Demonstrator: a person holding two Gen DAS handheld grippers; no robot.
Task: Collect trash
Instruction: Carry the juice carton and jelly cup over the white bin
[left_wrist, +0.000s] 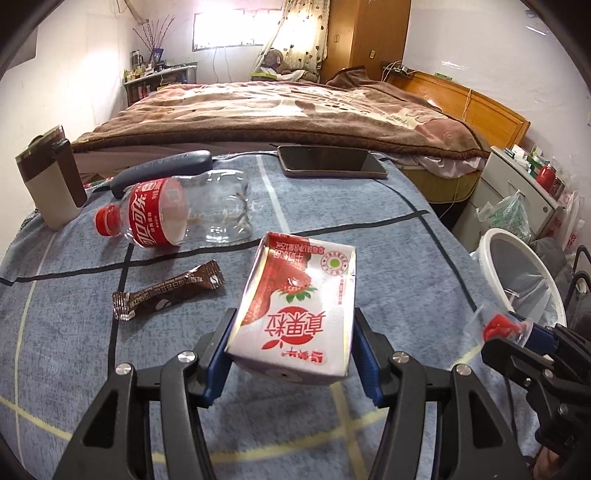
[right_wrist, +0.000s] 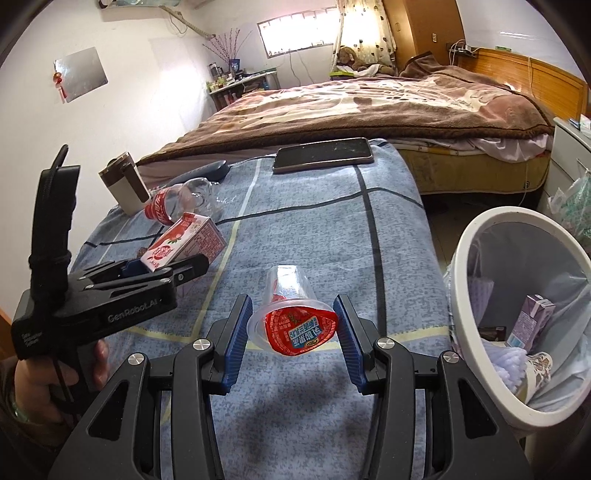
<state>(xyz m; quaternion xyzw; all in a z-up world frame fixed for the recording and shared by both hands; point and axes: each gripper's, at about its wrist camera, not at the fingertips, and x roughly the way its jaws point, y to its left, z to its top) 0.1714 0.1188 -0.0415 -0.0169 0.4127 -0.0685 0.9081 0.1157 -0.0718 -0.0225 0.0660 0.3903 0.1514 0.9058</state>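
My left gripper (left_wrist: 291, 347) is shut on a red and white strawberry drink carton (left_wrist: 299, 306), held above the blue cloth; the carton also shows in the right wrist view (right_wrist: 184, 243). My right gripper (right_wrist: 293, 328) is shut on a clear plastic cup with a red foil lid (right_wrist: 295, 317), also seen in the left wrist view (left_wrist: 498, 326). An empty cola bottle (left_wrist: 173, 212) and a brown snack wrapper (left_wrist: 166, 295) lie on the cloth. A white-rimmed trash bin (right_wrist: 476, 266) stands at the right with trash inside.
A phone (left_wrist: 332, 162), a dark glasses case (left_wrist: 162, 170) and a brown and white mug (left_wrist: 51, 181) sit at the far side of the cloth-covered table (left_wrist: 369, 221). A bed (left_wrist: 280, 107) lies beyond. A white cabinet (left_wrist: 517, 181) and plastic bags stand right.
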